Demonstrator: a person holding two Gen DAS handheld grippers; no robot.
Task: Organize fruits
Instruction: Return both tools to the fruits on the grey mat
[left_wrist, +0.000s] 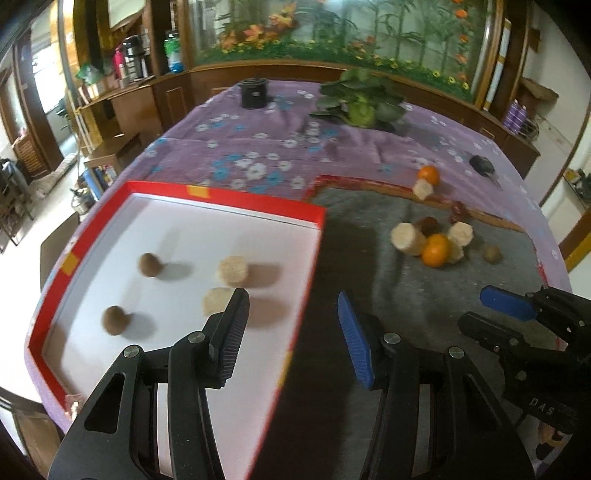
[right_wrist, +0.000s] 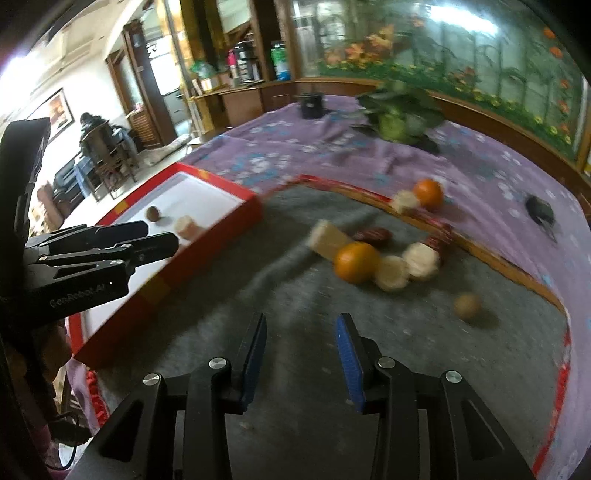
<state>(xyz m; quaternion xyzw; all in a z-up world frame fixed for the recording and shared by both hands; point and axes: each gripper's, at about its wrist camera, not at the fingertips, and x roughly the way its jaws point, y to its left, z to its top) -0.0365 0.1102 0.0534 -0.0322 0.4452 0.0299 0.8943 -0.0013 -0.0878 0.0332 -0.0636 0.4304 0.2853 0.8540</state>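
Note:
A red box with a white floor (left_wrist: 110, 236) (right_wrist: 207, 195) lies on the left of the table. It holds two brown round fruits (left_wrist: 149, 264) and two pale cut pieces (left_wrist: 232, 270). My left gripper (left_wrist: 291, 332) is open and empty over the box's right wall; it shows at the left of the right wrist view (right_wrist: 155, 236). On the grey mat (left_wrist: 406, 295) lies a pile: an orange (left_wrist: 436, 250) (right_wrist: 356, 261), pale pieces (right_wrist: 421, 260), red dates (right_wrist: 371, 234) and a small brown fruit (right_wrist: 467, 305). My right gripper (right_wrist: 301, 343) is open and empty above the mat.
A second orange (right_wrist: 428, 192) with a pale piece lies at the mat's far edge. A purple flowered cloth (left_wrist: 277, 147) covers the table. A leafy green plant (left_wrist: 364, 99), a black cylinder (left_wrist: 254, 93) and a small black object (left_wrist: 482, 165) stand farther back.

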